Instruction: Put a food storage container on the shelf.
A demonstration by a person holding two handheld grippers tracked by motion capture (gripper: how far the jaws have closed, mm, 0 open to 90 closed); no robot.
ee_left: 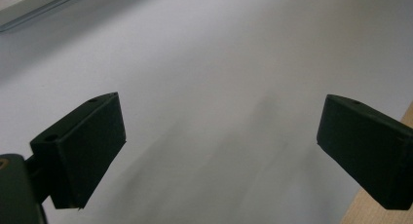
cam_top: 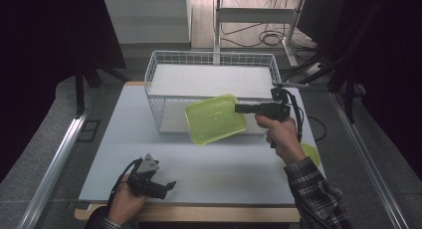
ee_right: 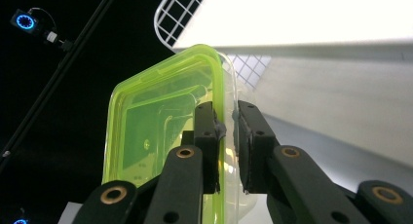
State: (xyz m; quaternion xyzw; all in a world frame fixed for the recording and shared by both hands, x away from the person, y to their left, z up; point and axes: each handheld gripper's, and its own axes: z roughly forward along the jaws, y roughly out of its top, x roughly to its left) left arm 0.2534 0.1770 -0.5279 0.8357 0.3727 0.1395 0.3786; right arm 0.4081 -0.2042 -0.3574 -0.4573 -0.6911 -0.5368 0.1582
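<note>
A clear food box with a lime-green lid (cam_top: 215,118) hangs in the air in front of the white wire basket (cam_top: 160,57). My right gripper (cam_top: 238,108) is shut on the box's right rim and points left. In the right gripper view the box (ee_right: 160,131) stands on edge with its rim pinched between the two pads (ee_right: 208,136). My left gripper (cam_top: 169,185) rests near the table's front left edge. Its jaws stand wide open over bare tabletop, as the left gripper view (ee_left: 219,151) shows.
The grey-white table (cam_top: 209,164) carries the basket at its back. Another lime-green thing (cam_top: 312,153) lies at the right edge behind the right forearm. A wooden strip runs along the front edge (cam_top: 209,213). Metal rails and cables lie on the floor around.
</note>
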